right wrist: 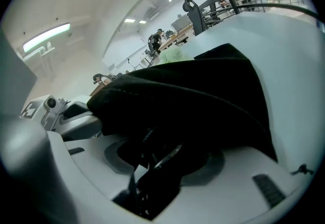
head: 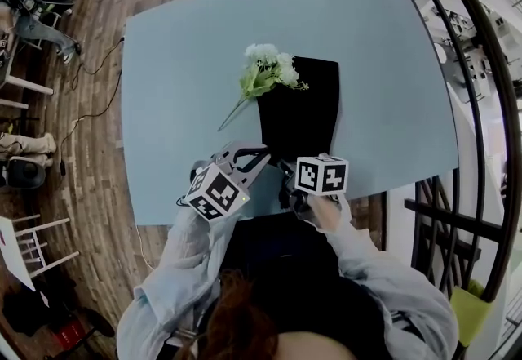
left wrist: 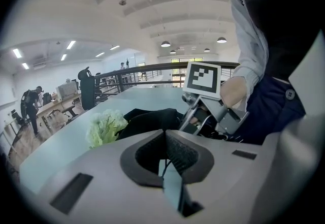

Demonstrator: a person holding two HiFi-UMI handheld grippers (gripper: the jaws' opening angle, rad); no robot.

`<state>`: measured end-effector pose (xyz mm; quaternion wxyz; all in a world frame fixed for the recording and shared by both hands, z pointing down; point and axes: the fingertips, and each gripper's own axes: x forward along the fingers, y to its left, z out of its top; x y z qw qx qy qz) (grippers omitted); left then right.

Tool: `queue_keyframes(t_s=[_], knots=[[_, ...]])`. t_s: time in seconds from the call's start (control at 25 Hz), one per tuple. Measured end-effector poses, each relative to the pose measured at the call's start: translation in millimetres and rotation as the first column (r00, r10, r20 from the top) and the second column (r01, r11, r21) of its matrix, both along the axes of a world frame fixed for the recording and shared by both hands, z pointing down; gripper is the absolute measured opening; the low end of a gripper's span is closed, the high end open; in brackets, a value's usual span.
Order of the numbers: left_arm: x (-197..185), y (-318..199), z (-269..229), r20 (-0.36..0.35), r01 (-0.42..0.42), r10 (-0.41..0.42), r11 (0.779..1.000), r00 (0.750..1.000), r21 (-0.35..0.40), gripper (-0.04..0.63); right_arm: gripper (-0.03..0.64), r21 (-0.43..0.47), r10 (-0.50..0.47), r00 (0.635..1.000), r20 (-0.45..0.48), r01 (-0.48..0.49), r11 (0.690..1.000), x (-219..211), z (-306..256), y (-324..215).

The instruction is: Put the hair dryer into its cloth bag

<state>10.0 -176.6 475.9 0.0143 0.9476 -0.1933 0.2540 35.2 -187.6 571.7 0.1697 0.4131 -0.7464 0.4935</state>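
A black cloth bag [head: 298, 109] lies lengthwise on the light blue table [head: 179, 64]; no hair dryer shows in any view. My right gripper [head: 289, 185] is at the bag's near end. In the right gripper view its jaws [right wrist: 152, 159] are shut on bunched black cloth with something dark and glossy in it, and the bag [right wrist: 193, 101] bulges up over them. My left gripper [head: 258, 157] sits just left of the bag's near corner. Its pads [left wrist: 175, 154] are pressed together, a thin dark line runs out between them, and I cannot tell what it is.
A spray of white and green artificial flowers [head: 265, 71] lies across the bag's far left corner. The table's near edge [head: 204, 220] is right under both grippers. A black railing [head: 481, 105] curves along the right. Chairs and cables sit on the wooden floor at left.
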Motion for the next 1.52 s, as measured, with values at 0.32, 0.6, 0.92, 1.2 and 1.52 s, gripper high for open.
queue_keyframes(t_s=[0.32,0.6,0.92,1.2,1.52], knots=[[-2.2,22.4,-0.7,-0.008,-0.026,0.026,0.999,1.000,-0.040,0.026,0.210,0.028,0.077,0.997,-0.025,-0.077,0.997,2.2,1.5,-29.0],[-11.2,20.9,-15.2,-0.024,0.024,-0.024,1.000,0.999,0.009,0.026,0.213,0.102,0.094,0.991,-0.091,-0.085,0.991,-3.1,-0.2,-51.6],[-9.1,30.6,-13.3,-0.012,-0.068,0.068,0.997,0.998,-0.032,0.026,0.213,0.183,0.071,0.980,-0.186,-0.037,0.982,-14.1,6.4,-71.7],[-15.0,25.9,-0.3,0.016,-0.040,0.041,0.998,0.999,-0.047,0.026,0.216,0.158,0.091,0.978,-0.186,-0.061,0.985,-13.6,23.2,-76.6],[-26.1,18.7,23.3,0.059,0.046,-0.041,0.996,0.997,-0.072,0.026,0.234,0.168,0.061,0.950,-0.307,-0.009,0.986,-23.9,31.5,-88.2]])
